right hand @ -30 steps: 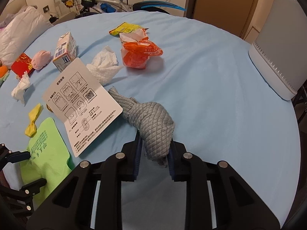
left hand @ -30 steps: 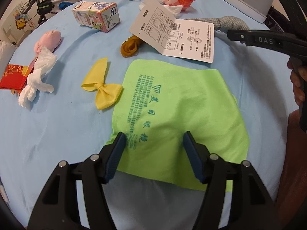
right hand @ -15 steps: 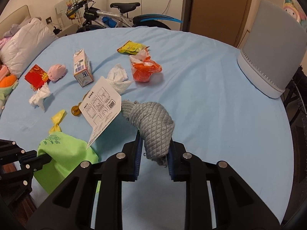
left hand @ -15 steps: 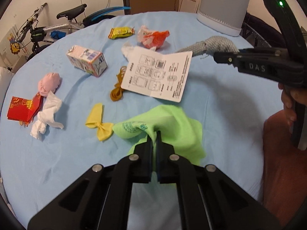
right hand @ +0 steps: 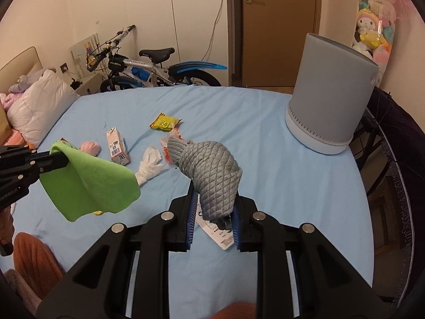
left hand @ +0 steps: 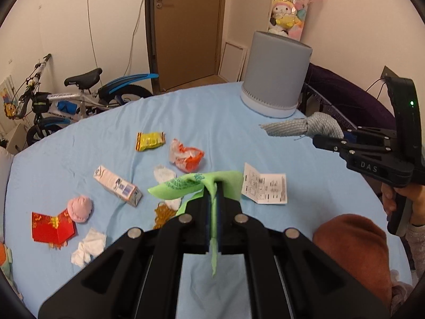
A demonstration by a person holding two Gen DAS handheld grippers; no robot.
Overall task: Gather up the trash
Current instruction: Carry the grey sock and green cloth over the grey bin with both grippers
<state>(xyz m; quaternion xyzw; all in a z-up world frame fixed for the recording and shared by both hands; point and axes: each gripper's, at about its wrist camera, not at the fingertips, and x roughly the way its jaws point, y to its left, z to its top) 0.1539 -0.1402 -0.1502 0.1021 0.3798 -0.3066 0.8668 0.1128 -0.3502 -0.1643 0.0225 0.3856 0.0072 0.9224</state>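
Left gripper is pressed together on a green cloth, held clear above the blue sheet. Right gripper is clamped on a knotted grey cloth, likewise lifted. Grey bin stands beyond.

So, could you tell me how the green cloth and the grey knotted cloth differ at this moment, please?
The green cloth is thin, smooth and printed, draping loosely from the left hand-held gripper; the grey knotted cloth is thick, quilted and bunched into a knot, sticking out stiffly from the right hand-held gripper. Both are clamped and lifted clear of the blue sheet.
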